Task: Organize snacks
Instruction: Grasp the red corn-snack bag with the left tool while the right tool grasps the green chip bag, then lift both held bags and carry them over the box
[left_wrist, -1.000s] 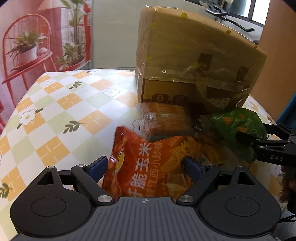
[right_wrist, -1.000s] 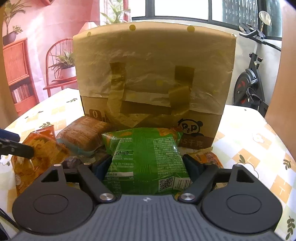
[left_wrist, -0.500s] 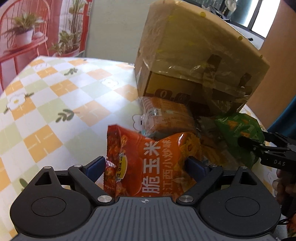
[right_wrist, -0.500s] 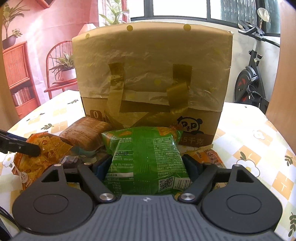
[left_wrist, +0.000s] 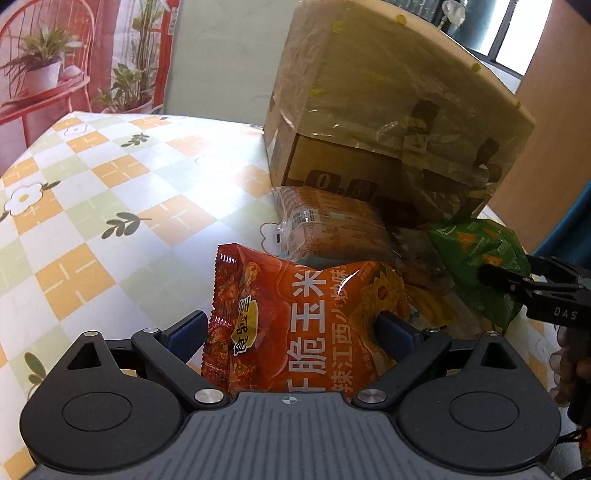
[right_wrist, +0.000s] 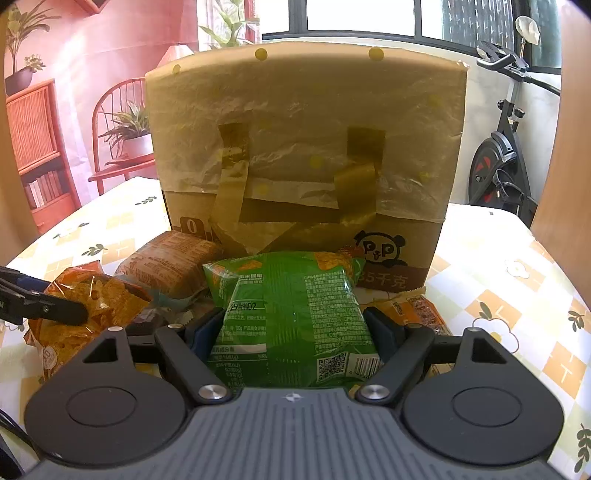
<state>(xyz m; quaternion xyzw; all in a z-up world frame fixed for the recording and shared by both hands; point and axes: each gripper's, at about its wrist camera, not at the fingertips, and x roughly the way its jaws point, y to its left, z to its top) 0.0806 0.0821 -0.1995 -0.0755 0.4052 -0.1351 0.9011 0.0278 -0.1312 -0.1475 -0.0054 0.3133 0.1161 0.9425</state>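
— Cardboard fills the upper middle of both views: a tall box (right_wrist: 303, 155) wrapped in plastic film and tape, standing on the checked tablecloth (left_wrist: 103, 206).

— And in front of it?

— A brown bread pack (right_wrist: 170, 262) touches its base, with an orange packet (right_wrist: 417, 314) at lower right of the right view. Behind, a red plant stand (left_wrist: 33, 92) at upper left, an exercise bike (right_wrist: 498, 155) at upper right.

— The claws?

— The left gripper (left_wrist: 291, 328) pinches the red-orange chip bag (left_wrist: 295, 325) at lower centre; the right gripper (right_wrist: 291, 328) clamps the green snack bag (right_wrist: 291, 314), also lower centre, just before the box.
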